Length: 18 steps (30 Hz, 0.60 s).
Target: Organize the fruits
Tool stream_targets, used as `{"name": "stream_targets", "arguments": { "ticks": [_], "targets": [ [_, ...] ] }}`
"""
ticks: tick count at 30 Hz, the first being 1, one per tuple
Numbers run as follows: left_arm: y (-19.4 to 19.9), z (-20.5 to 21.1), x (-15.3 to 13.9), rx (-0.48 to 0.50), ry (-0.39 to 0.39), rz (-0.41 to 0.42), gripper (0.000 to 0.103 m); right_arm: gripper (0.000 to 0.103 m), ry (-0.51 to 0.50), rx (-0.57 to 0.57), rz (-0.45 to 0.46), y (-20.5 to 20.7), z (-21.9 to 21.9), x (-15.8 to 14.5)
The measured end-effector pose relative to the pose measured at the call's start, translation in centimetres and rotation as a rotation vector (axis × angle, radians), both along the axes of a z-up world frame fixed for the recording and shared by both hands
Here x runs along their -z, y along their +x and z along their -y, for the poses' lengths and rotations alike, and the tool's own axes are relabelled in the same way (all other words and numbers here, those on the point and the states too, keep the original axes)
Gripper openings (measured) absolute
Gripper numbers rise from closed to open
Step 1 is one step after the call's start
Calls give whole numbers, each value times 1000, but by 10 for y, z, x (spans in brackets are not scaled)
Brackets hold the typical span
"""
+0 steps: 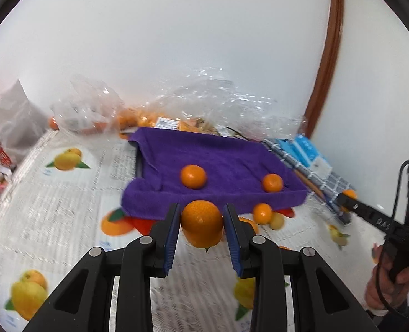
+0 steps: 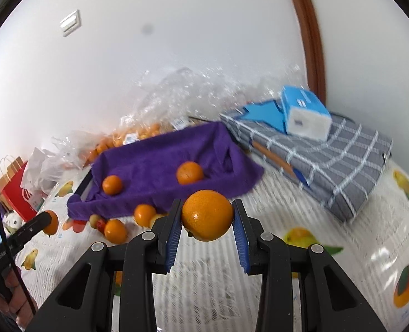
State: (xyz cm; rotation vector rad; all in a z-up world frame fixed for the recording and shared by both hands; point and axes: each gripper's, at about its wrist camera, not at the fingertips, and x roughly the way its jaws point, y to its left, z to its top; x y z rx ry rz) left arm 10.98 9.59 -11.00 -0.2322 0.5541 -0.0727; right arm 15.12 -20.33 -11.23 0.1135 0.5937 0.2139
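Two oranges lifted near the tray

We hold an orange point(image 1: 202, 222) in our left fingers point(image 1: 175, 238), another orange point(image 2: 207, 215) in our right fingers point(image 2: 239, 239); the purple-lined tray point(image 2: 149, 163) holds two oranges.

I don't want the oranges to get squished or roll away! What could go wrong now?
1. Each gripper pinches a round orange, the left gripper one orange and the right gripper another, only at its sides. Either could slip out and drop.
2. Loose oranges lie on the table in front of the purple-lined tray. A dropped fruit could knock them rolling.
3. The tray's front edge sags low, so an orange set near it may roll out.
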Motion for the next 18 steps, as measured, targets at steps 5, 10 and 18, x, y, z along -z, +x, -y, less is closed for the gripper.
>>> {"name": "stream_targets", "arguments": {
  "ticks": [5,10,18],
  "targets": [
    [22,-6,-14,-3,-24,-25,30,35,-42,-37,25,15,-17,-14],
    [53,-7,-33,-17,-36,-21,30,35,-51,-59,59,37,-29,-26],
    [106,-11,-31,-58,-113,-37,30,35,-21,-78,99,79,-37,-39]
  ]
}}
